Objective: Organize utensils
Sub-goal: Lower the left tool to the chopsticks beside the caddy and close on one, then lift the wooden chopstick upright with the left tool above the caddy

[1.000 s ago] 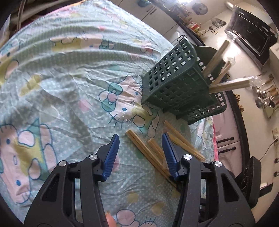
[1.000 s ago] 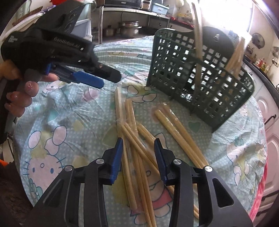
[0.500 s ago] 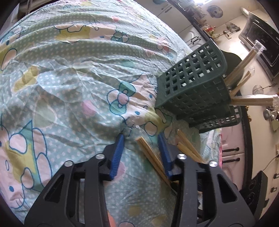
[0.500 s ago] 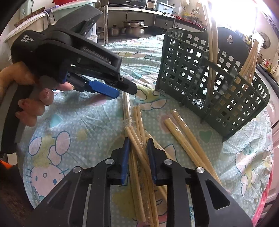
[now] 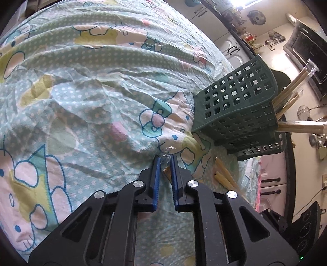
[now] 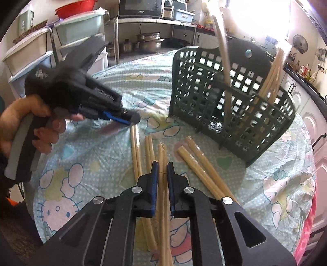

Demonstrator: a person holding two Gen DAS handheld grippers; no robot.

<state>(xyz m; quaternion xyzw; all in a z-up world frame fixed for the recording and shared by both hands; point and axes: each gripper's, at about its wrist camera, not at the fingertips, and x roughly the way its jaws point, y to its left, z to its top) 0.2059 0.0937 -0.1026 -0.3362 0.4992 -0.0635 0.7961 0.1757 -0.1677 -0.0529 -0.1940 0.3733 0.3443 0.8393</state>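
Several wrapped chopstick pairs lie on the patterned tablecloth. A dark green slotted utensil basket (image 6: 231,98) stands behind them and holds upright chopsticks (image 6: 273,71); it also shows in the left wrist view (image 5: 239,114). My right gripper (image 6: 162,163) is shut on one wrapped chopstick pair (image 6: 162,152), which runs between its fingers. My left gripper (image 5: 165,158) is shut on the plastic-wrapped tip of another chopstick pair (image 5: 166,168); it also shows in the right wrist view (image 6: 127,120), at the end of the leftmost pair (image 6: 136,149).
More chopstick pairs (image 6: 196,159) lie to the right, near the basket. The round table's edge (image 6: 310,184) is close on the right. Storage bins (image 6: 30,51), pots (image 6: 149,41) and a microwave (image 6: 141,8) stand beyond the table.
Both grippers have closed from open. The left one moved forward and shut on a wrapped chopstick tip. The right one shut on a pair among the pile.
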